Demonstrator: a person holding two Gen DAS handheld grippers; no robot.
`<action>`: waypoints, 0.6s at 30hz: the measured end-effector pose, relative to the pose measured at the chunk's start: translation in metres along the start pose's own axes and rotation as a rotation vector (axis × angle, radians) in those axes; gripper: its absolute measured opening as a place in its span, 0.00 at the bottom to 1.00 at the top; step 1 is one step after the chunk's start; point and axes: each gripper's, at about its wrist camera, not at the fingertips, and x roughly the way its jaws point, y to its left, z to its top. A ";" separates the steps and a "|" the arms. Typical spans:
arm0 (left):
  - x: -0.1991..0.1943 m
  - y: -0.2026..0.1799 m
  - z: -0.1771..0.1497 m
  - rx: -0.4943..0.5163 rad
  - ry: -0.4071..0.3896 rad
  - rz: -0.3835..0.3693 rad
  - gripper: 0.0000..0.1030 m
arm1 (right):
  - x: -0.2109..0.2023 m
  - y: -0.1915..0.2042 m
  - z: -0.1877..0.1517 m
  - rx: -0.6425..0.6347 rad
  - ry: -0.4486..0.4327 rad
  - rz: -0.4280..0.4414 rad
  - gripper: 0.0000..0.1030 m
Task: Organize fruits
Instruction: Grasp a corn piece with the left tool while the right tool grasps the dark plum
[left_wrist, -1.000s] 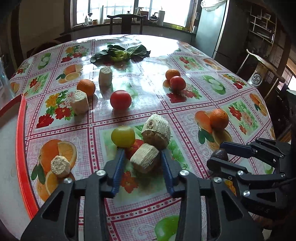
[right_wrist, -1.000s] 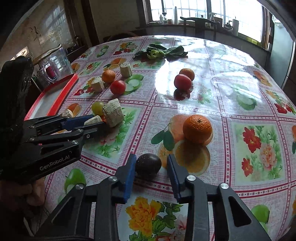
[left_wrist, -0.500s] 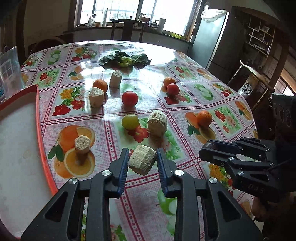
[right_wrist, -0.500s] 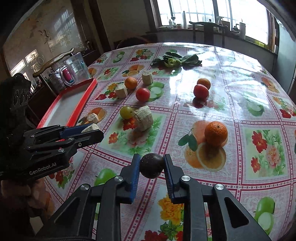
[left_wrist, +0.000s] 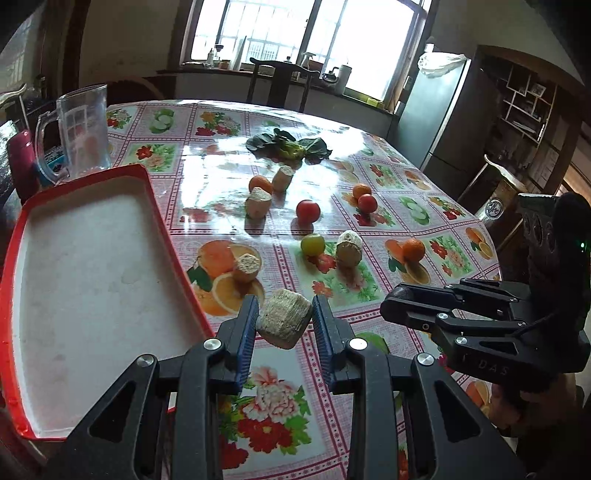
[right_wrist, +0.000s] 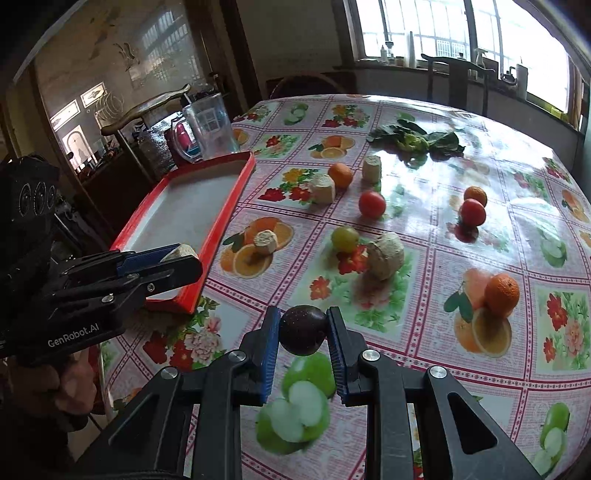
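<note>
My left gripper (left_wrist: 283, 320) is shut on a beige cut chunk (left_wrist: 283, 318) and holds it above the table, just right of the red-rimmed white tray (left_wrist: 92, 258). My right gripper (right_wrist: 303, 330) is shut on a dark purple round fruit (right_wrist: 303, 329) and holds it above the table's near edge. On the table lie oranges (right_wrist: 501, 290), red tomatoes (right_wrist: 372, 204), a yellow-green fruit (right_wrist: 344, 239) and several more beige chunks (right_wrist: 385, 255). The left gripper also shows in the right wrist view (right_wrist: 177, 258), over the tray's near corner.
A clear glass jug (left_wrist: 84, 129) and a red cup (left_wrist: 22, 162) stand behind the tray. Leafy greens (left_wrist: 290, 146) lie at the far middle of the table. A chair and a windowsill with bottles are beyond the table, a fridge at the right.
Both grippers have lifted their loads off the table and pulled back. The left one has moved left toward the tray with the beige chunk. The right one holds the dark fruit higher.
</note>
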 end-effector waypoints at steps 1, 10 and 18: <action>-0.004 0.006 -0.001 -0.010 -0.004 0.005 0.27 | 0.001 0.006 0.002 -0.007 0.001 0.011 0.25; -0.035 0.059 -0.014 -0.088 -0.029 0.104 0.27 | 0.020 0.064 0.018 -0.084 0.018 0.130 0.25; -0.054 0.096 -0.023 -0.141 -0.040 0.173 0.27 | 0.045 0.109 0.036 -0.145 0.038 0.206 0.25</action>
